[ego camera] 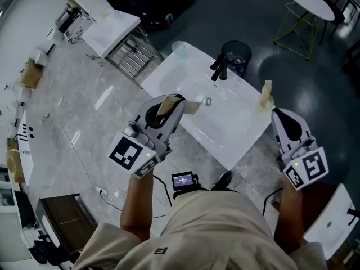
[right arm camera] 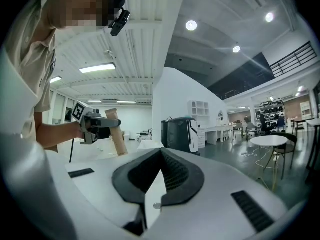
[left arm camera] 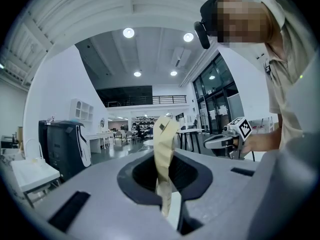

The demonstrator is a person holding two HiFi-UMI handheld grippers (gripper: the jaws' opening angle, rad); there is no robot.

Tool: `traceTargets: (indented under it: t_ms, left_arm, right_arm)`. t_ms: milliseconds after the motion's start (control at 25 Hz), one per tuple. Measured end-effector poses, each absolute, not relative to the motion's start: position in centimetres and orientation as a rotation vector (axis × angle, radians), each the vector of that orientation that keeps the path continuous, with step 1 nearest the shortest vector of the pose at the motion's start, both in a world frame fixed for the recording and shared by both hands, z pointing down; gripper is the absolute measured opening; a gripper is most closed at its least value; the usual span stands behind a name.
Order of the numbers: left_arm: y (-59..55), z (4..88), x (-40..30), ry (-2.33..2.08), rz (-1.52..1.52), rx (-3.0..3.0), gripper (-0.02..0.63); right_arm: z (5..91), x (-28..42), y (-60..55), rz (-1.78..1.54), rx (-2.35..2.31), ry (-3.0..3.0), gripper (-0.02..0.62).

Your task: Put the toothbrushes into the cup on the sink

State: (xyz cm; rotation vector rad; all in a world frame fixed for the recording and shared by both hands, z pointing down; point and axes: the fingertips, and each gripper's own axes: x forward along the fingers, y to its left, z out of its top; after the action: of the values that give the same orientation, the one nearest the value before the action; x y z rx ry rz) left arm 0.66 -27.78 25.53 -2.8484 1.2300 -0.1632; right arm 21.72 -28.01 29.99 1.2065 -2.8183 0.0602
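Observation:
A white sink (ego camera: 225, 122) with a black faucet (ego camera: 219, 67) stands in front of me. A clear cup (ego camera: 179, 49) sits on its far left corner. My left gripper (ego camera: 175, 101) hovers over the sink's left edge, shut on a tan boxed toothbrush (ego camera: 166, 104) that sticks up between its jaws (left arm camera: 164, 144). My right gripper (ego camera: 277, 113) is at the sink's right corner, jaws shut, and nothing shows between them in the right gripper view (right arm camera: 159, 171). A second tan toothbrush (ego camera: 266, 94) stands just beyond its tip. Whether they touch I cannot tell.
A black bin (ego camera: 236, 54) stands behind the sink. A white table with a wire rack (ego camera: 112, 30) is at the far left, and a round white table (ego camera: 308, 0) at the far right. A small screen device (ego camera: 184, 180) and cables lie on the floor by my feet.

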Motion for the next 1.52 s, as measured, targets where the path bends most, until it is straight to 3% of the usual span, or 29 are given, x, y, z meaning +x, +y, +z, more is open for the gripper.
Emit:
traceTargets:
  t_ms: [400, 800, 1080, 1520]
  left_arm:
    - [-32.3, 26.2, -3.1, 1.261, -0.125, -2.841, 0.034]
    - [-44.4, 28.9, -14.3, 1.268, -0.082, -2.86, 0.034]
    - [-55.8, 31.1, -20.7, 1.139, -0.078, -2.959, 0.034]
    - [-69.1, 39.1, -20.5, 0.881, -0.094, -3.127, 0.034]
  right_arm:
    - [30.5, 18.0, -28.1, 0.056, 1.157, -2.81, 0.006]
    - [32.0, 12.1, -35.3, 0.054, 1.348, -2.66, 0.006]
    - [31.6, 3.8, -42.8, 0.067, 1.484, -2.563, 0.006]
    - [35.5, -3.9, -49.6, 0.162, 1.577, -2.424, 0.006]
